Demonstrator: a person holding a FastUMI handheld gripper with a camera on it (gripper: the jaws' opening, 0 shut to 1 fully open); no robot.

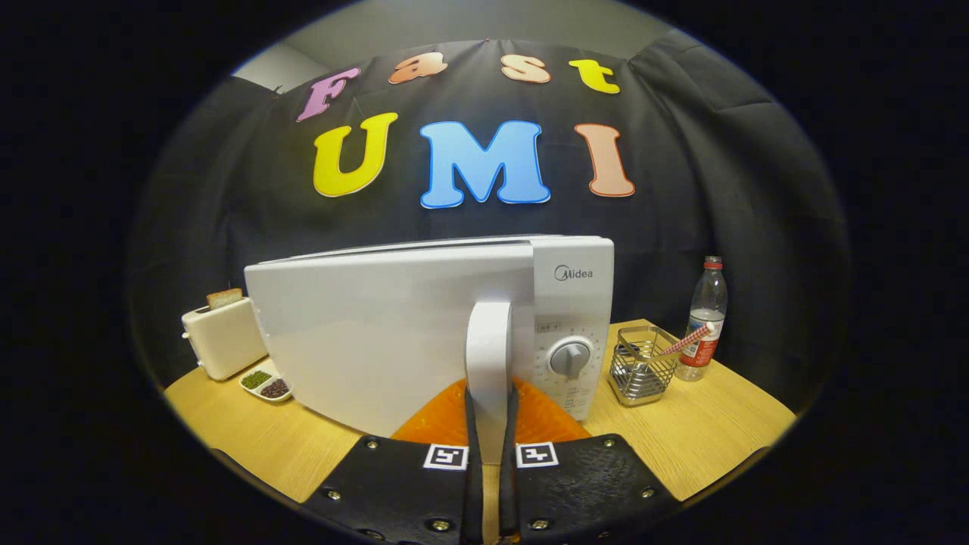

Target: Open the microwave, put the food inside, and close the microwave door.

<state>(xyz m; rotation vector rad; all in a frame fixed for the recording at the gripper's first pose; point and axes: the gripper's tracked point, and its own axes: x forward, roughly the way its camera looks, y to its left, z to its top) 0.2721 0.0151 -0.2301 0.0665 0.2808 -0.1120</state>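
Note:
A white microwave (394, 333) stands on the wooden table (704, 439), its door swung partly out from the body. The door's vertical white handle (489, 363) sits between my fingers, and my gripper (489, 443) is shut on it, both fingers pressing its sides. To the right of the handle is the control panel with a grey dial (569, 358). The food is hidden from me here.
A white toaster (222, 337) with a slice of bread stands left of the microwave. A small white dish (265, 384) of beans lies beside it. Right of the microwave are a wire basket (642, 365) holding a striped straw and a water bottle (703, 318).

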